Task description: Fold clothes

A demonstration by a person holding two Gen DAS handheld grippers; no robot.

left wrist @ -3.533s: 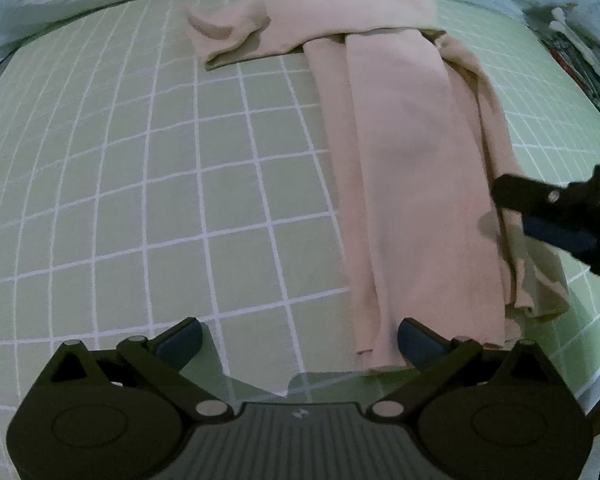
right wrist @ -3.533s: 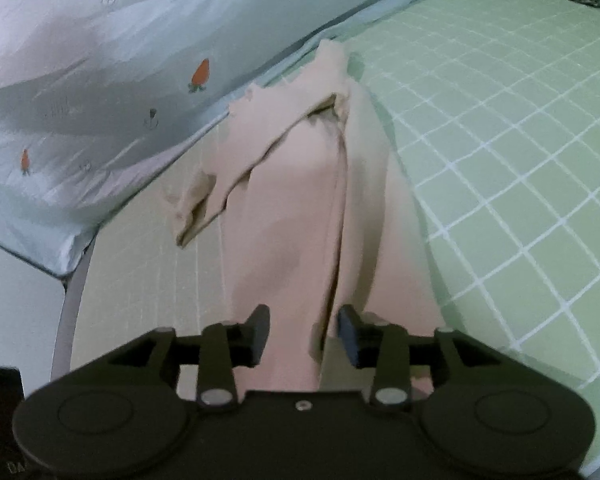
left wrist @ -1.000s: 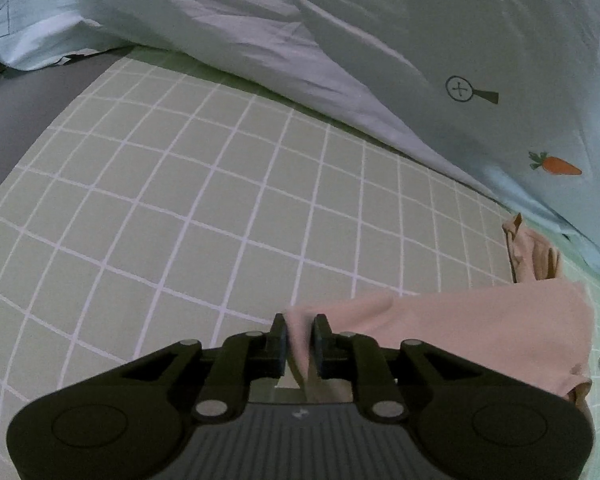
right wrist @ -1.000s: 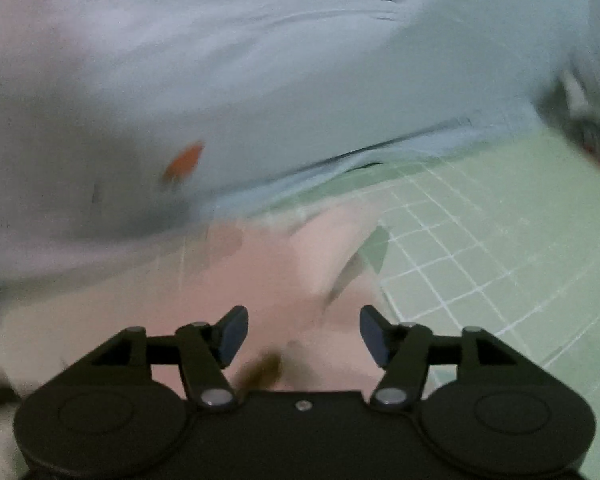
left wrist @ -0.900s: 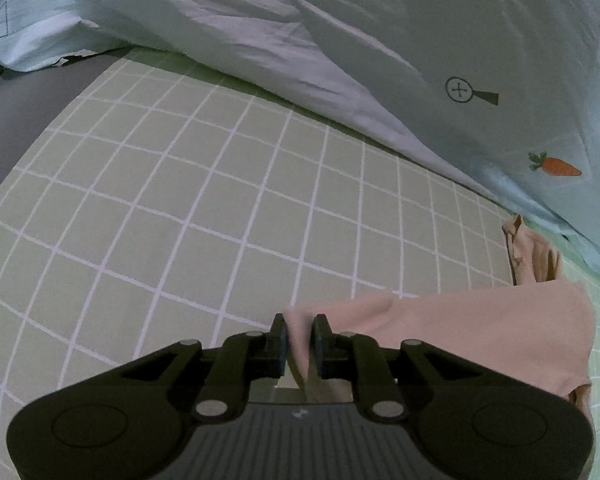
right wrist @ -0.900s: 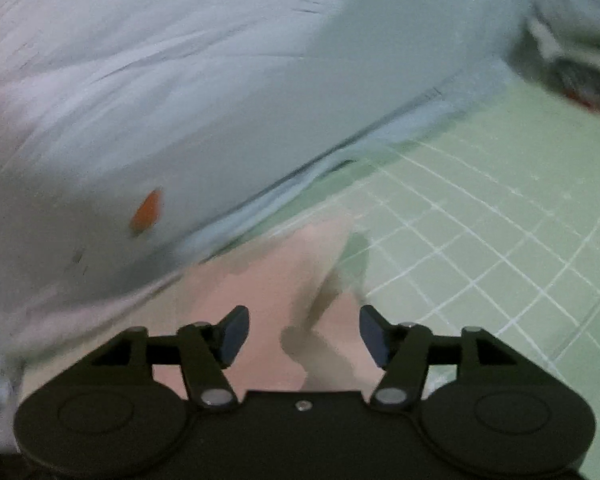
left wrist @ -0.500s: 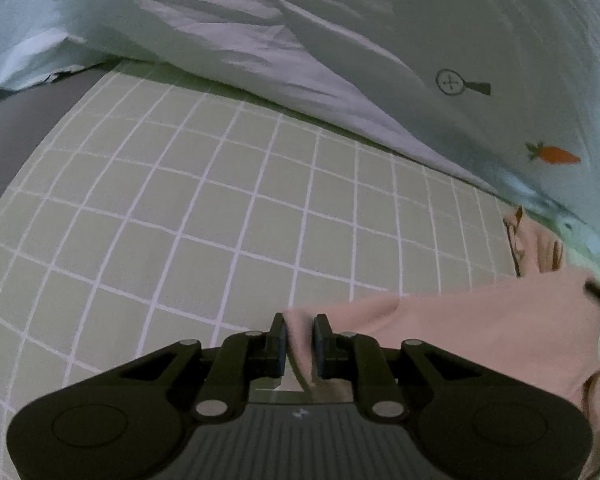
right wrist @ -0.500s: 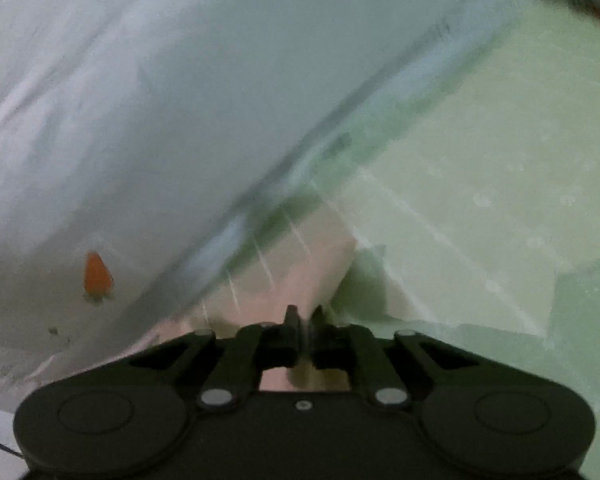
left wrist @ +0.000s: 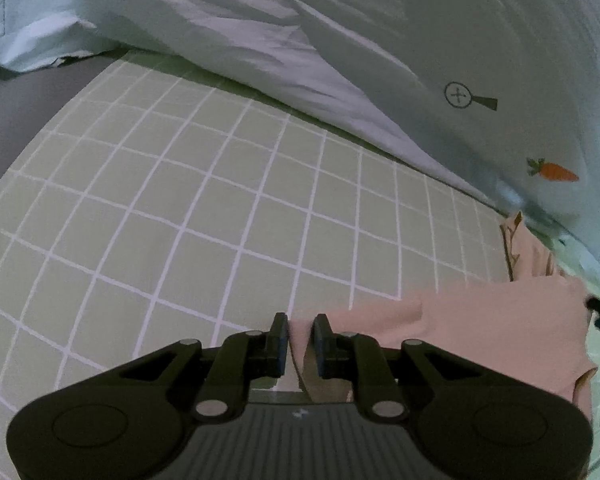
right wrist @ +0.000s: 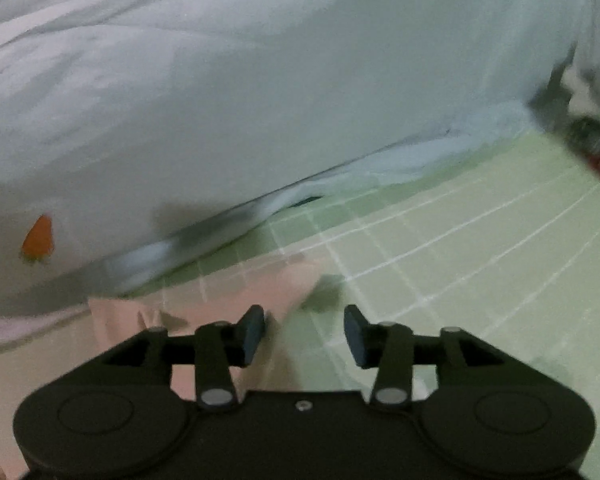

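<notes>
The garment (left wrist: 480, 320) is a pale pink, thin, soft cloth lying on a bed sheet (left wrist: 180, 200) of light green with a white grid. In the left wrist view it shows as a broad flat panel running from the gripper out to the right, smooth over most of its face, with a straight upper edge and a rounded lower right corner that droops into shadow. Beyond that panel, a narrower strip of the same cloth reaches up toward the quilt (left wrist: 340, 40), with a darker seam along its left edge.

The left gripper (left wrist: 300, 332) has its fingers drawn nearly together on the near left corner of the garment; a fold of pink cloth stands between them and runs down into the gap.

In the right wrist view, which is blurred, the garment (right wrist: 220, 300) lies low and left of centre, its far edge just short of the quilt (right wrist: 260, 100). The right gripper (right wrist: 304, 332) stands with its fingers set well apart and nothing between them; the left finger is over the cloth's right edge, the right finger over bare sheet (right wrist: 460, 260).

The quilt is pale blue-grey, creased, printed with small carrots (left wrist: 554, 171) and a round outlined mark (left wrist: 458, 95), and it lies heaped along the far side of the bed. A dark jumble (right wrist: 596, 148) sits at the far right, too blurred to identify.
</notes>
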